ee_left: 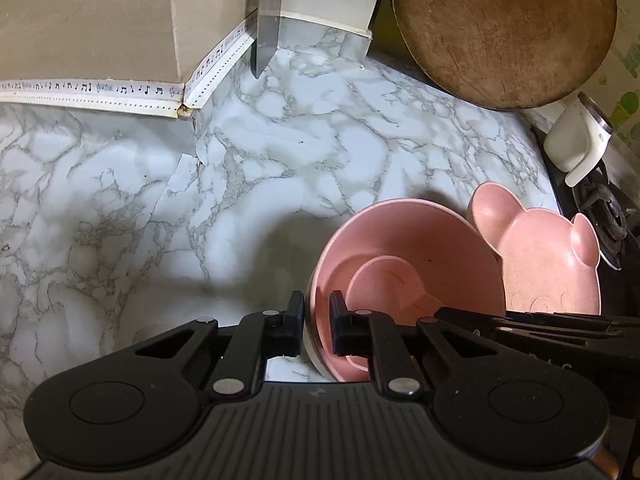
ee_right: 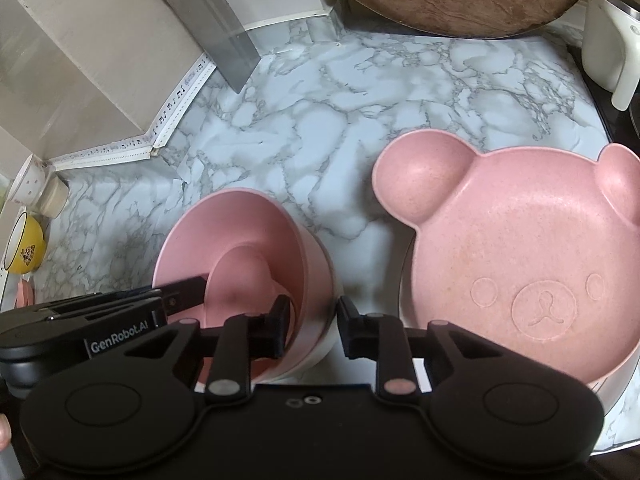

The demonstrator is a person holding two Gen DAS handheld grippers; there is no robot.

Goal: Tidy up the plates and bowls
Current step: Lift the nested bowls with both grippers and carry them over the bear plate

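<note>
On the marble-patterned desk [ee_left: 120,208], the left wrist view shows wide bare surface to the left, running back to the note-printed trim [ee_left: 92,90] at the wall. The left claw [ee_left: 316,316] straddles the near-left rim of the pink bowl [ee_left: 420,248], one finger outside and one inside, pinching the wall. Inside the bowl lies a smaller pink dish [ee_left: 384,284]. Just right of the bowl sits the pink bear plate [ee_left: 552,272], its face half hidden here, with a white mug [ee_left: 576,140] and a round wooden board [ee_left: 504,28] beyond. Only the right wrist view shows a yellow cup [ee_right: 26,250] and a spotted white cup [ee_right: 28,182] at the desk's far left edge, a cleaver [ee_right: 224,40] leaning on the wall, and the bear plate's [ee_right: 520,264] embossed face in full. The right claw [ee_right: 314,324] straddles the bowl's [ee_right: 248,248] right rim with its fingers spread, not pressing the wall. Open marble lies behind both dishes.
</note>
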